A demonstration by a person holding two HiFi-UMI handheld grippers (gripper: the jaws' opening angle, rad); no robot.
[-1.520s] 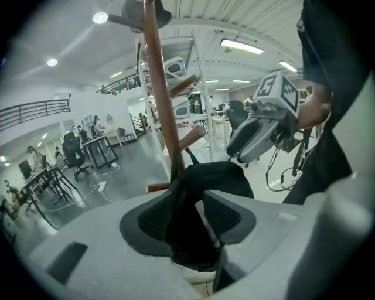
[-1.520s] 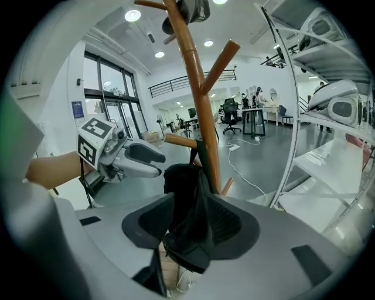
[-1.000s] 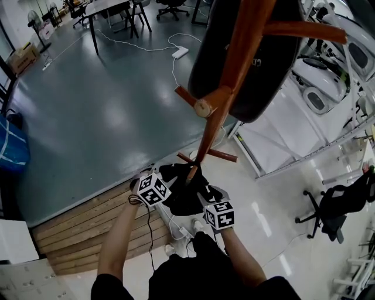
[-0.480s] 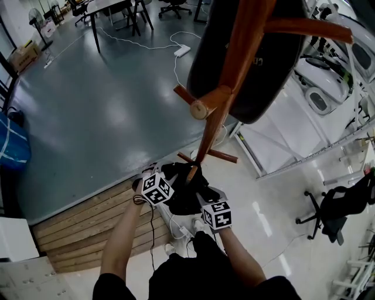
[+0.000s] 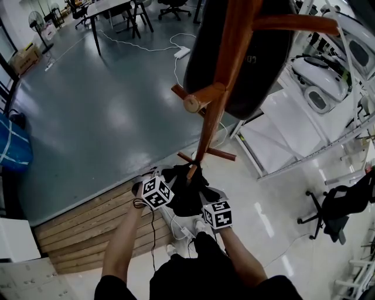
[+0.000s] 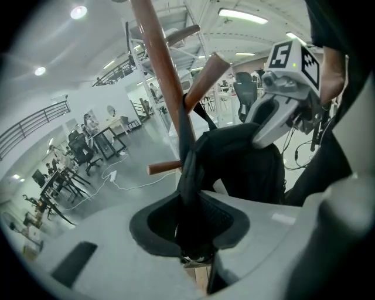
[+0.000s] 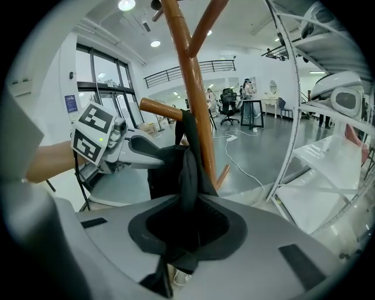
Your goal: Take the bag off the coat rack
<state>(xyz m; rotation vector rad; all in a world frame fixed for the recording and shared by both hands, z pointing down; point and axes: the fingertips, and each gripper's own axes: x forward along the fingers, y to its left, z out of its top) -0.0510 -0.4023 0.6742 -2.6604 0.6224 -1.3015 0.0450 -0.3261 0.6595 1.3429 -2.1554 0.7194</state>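
Note:
A brown wooden coat rack rises toward me, its pole and pegs showing in both gripper views. A black bag hangs low on it by its straps. My left gripper is at the bag's left. A black strap runs down between its closing jaws, which pinch it. My right gripper is at the bag's right, and its closing jaws pinch another black strap. Each gripper sees the other across the bag.
A large dark rounded thing hangs high on the rack. Wooden planks and a white power strip with cables lie below. White metal shelving stands to the right and an office chair beyond it. Tables stand far off.
Both grippers stay at the low black bag. The left one has crept slightly toward the pole, and the view has shifted a little.

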